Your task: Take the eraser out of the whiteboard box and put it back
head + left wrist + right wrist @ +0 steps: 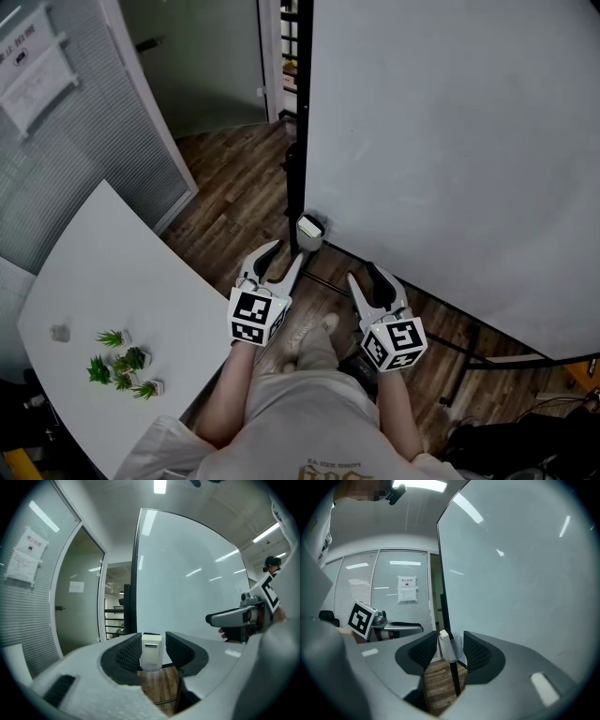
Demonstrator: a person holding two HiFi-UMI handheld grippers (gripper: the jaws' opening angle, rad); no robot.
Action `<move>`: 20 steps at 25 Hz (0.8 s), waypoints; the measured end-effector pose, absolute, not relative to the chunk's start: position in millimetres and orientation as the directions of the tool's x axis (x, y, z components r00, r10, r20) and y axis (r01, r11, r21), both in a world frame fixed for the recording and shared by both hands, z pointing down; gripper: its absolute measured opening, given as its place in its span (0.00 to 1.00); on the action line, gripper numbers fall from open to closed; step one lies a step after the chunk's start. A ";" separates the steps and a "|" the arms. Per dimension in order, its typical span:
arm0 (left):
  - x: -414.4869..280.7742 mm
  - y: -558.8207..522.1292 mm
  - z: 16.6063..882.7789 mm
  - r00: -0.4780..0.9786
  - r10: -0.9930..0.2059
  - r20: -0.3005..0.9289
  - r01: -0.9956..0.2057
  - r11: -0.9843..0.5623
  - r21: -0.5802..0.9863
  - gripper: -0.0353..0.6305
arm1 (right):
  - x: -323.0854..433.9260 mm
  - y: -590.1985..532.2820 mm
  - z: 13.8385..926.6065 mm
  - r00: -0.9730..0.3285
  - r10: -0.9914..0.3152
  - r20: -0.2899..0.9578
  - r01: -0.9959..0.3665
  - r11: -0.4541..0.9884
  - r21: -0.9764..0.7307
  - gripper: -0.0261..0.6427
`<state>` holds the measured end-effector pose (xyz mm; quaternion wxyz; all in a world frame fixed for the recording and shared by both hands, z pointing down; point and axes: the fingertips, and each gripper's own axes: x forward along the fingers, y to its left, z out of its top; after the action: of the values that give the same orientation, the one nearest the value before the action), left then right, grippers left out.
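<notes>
A small white whiteboard box (310, 232) hangs at the lower left corner of the whiteboard (450, 141), by its black post. Something pale fills its top; I cannot tell whether this is the eraser. My left gripper (287, 251) points at the box from just short of it, jaws apart, nothing between the pads. In the left gripper view the box (151, 652) shows in the gap of the left gripper (153, 637), farther off. My right gripper (363, 273) is to the right, also open and empty. The right gripper view frames the box (449, 648) between its jaws.
A white table (112, 281) with small potted plants (122, 364) stands at the left. Behind it is a glass partition with blinds (56, 141) and an open doorway. The whiteboard's black stand legs (441, 342) run across the wood floor. The person's legs are below.
</notes>
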<state>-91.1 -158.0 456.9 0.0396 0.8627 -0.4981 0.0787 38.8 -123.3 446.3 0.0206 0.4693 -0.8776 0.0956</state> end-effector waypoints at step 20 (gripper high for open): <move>-99.7 -151.5 457.9 0.494 -0.854 0.166 -0.868 -0.494 0.040 0.05 | 52.9 -118.8 442.8 -0.482 -0.869 0.112 -0.875 0.471 -0.107 0.06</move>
<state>-99.7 -151.5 457.9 0.0592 0.8622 -0.4992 0.0619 52.9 -118.8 442.8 0.0208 0.5087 -0.8574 0.0747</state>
